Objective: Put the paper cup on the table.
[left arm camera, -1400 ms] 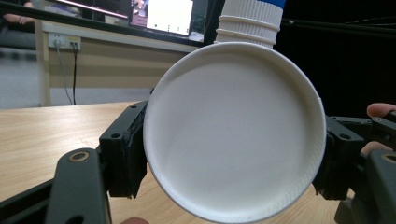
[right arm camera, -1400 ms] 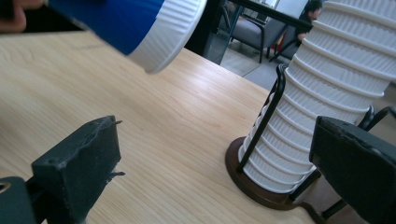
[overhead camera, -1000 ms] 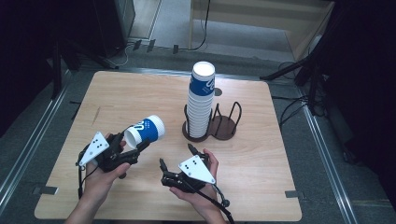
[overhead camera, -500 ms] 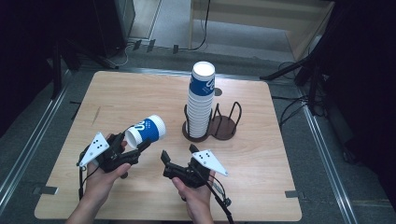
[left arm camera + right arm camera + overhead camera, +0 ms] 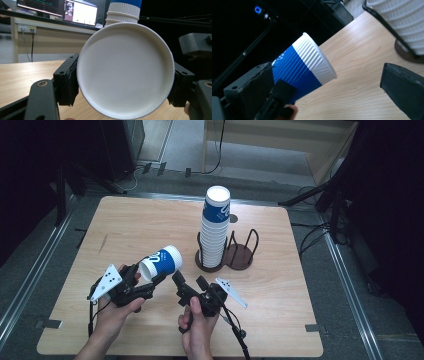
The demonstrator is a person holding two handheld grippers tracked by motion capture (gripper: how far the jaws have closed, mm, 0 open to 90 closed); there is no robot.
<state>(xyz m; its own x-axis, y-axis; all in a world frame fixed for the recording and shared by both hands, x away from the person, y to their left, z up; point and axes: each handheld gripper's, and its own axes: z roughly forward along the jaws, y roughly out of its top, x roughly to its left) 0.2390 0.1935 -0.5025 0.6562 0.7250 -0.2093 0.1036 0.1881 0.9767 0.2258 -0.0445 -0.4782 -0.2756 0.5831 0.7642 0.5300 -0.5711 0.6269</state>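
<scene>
A blue and white paper cup (image 5: 162,262) lies tilted on its side above the table, its base gripped by my left gripper (image 5: 148,274). In the left gripper view the cup's white base (image 5: 125,70) fills the gap between both jaws. My right gripper (image 5: 190,281) is just right of the cup, open, with its jaws pointing toward it. The right gripper view shows the cup (image 5: 304,67) ahead between its spread jaws, untouched by them. A tall stack of cups (image 5: 215,227) stands in a dark wire holder (image 5: 226,262).
The holder's second ring (image 5: 243,254) stands without cups, right of the stack. The wooden table (image 5: 125,225) has bare room at its left and front. Metal rails run along both table sides. Monitors and a desk (image 5: 50,20) lie beyond the table.
My right gripper has swung left and turned toward the cup, closing the gap to it. The left gripper still holds the cup in about the same place.
</scene>
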